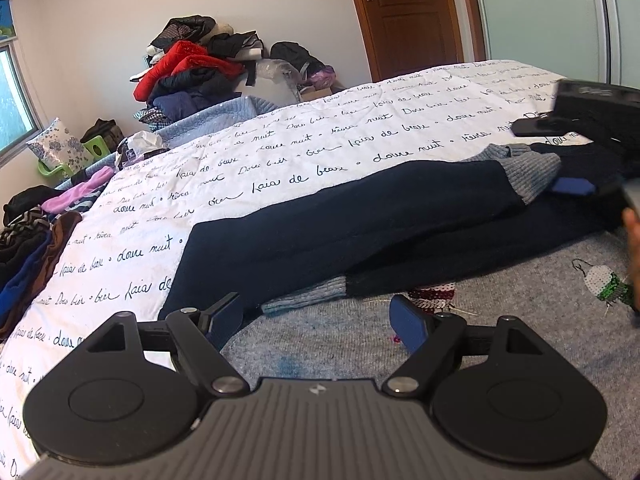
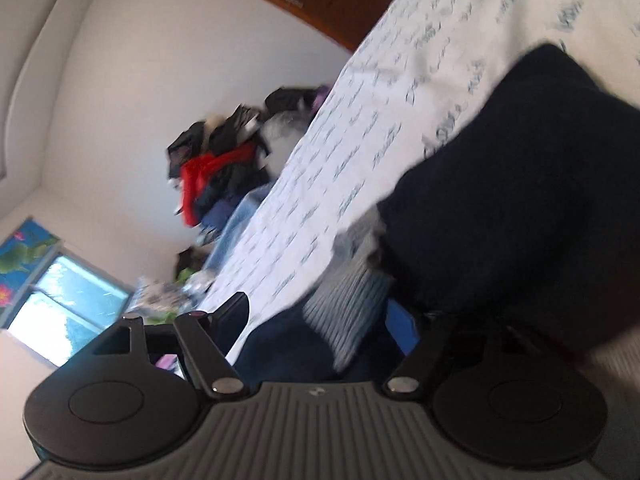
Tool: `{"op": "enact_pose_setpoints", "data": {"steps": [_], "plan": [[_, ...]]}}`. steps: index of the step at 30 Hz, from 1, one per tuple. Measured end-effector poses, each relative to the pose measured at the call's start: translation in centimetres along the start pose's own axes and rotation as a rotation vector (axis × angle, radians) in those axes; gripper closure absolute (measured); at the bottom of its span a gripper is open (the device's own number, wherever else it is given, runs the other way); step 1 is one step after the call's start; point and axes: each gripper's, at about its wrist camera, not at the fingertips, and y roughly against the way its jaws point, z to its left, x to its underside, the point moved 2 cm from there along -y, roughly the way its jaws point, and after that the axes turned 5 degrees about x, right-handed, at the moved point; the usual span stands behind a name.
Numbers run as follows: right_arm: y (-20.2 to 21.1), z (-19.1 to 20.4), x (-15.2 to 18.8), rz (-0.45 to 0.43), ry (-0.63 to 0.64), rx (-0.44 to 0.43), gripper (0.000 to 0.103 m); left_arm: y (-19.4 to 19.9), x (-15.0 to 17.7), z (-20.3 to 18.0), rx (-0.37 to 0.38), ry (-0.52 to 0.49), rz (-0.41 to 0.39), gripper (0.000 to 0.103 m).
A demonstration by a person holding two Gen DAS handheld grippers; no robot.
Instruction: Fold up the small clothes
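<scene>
The whole right wrist view is smearing with motion, so the handwriting on the white bedspread [image 2: 360, 128] is running into grey streaks that cannot be read. The dark navy sleeve [image 2: 520, 200] is blurring into one flat mass there, and its ribbed grey cuff [image 2: 348, 312] is covering part of the blue pad on the right hand-held gripper [image 2: 316, 320]. In the left wrist view that gripper [image 1: 576, 160] is getting cut off by the right edge, as is a bit of the person's hand [image 1: 632, 236]. The sleeve is hiding the top of the red sequin patch [image 1: 434, 296] on the grey sweater [image 1: 500, 340]. The far clothes heap [image 1: 196, 68] is too tangled to sort into single garments.
</scene>
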Motion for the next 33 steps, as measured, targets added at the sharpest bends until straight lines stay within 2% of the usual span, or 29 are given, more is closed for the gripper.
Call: {"op": "enact_pose_setpoints", "data": {"steps": [1,2,3,4,8,14,18,24,26,28,30,33], "plan": [[-0.4,0.0,-0.1,-0.007,-0.004,0.017,0.055,0.1,0.0,0.0,-0.004,-0.003,-0.002,0.023],[-0.7,-0.1,-0.3,-0.011,-0.008,0.034,0.067,0.1,0.0,0.0,-0.007,-0.004,-0.001,0.023],[-1.1,-0.3,-0.3,-0.011,-0.017,0.055,0.087,0.1,0.1,0.0,-0.009,-0.005,0.002,0.023],[-1.3,-0.5,-0.3,-0.005,-0.034,0.059,0.091,0.1,0.1,0.1,-0.009,-0.005,0.005,0.023],[-0.7,-0.5,-0.5,-0.015,-0.012,0.039,0.092,0.0,-0.3,0.3,-0.013,0.001,0.008,0.023],[4.8,1.0,-3.2,-0.168,0.109,0.046,0.093,0.5,-1.0,0.5,0.005,0.028,-0.004,0.022],[7.8,0.1,-4.7,-0.240,0.167,0.139,0.093,0.1,-0.8,0.2,-0.004,0.018,0.004,0.021],[8.5,-3.5,-5.3,-0.237,0.113,0.227,0.092,-0.8,-0.8,0.5,-0.002,0.032,0.028,0.021],[8.0,-4.4,-5.3,-0.186,0.094,0.252,0.090,-1.1,-0.9,0.8,-0.005,0.043,0.037,0.021],[8.3,-5.3,-5.3,-0.179,0.064,0.308,0.089,-1.4,-1.2,1.3,-0.002,0.063,0.043,0.021],[9.2,-5.6,-5.5,-0.224,0.059,0.362,0.089,-1.6,-1.3,1.6,-0.006,0.075,0.047,0.021],[11.7,-5.2,-5.7,-0.353,0.088,0.433,0.089,-2.1,-1.6,1.8,-0.018,0.080,0.052,0.021]]}}
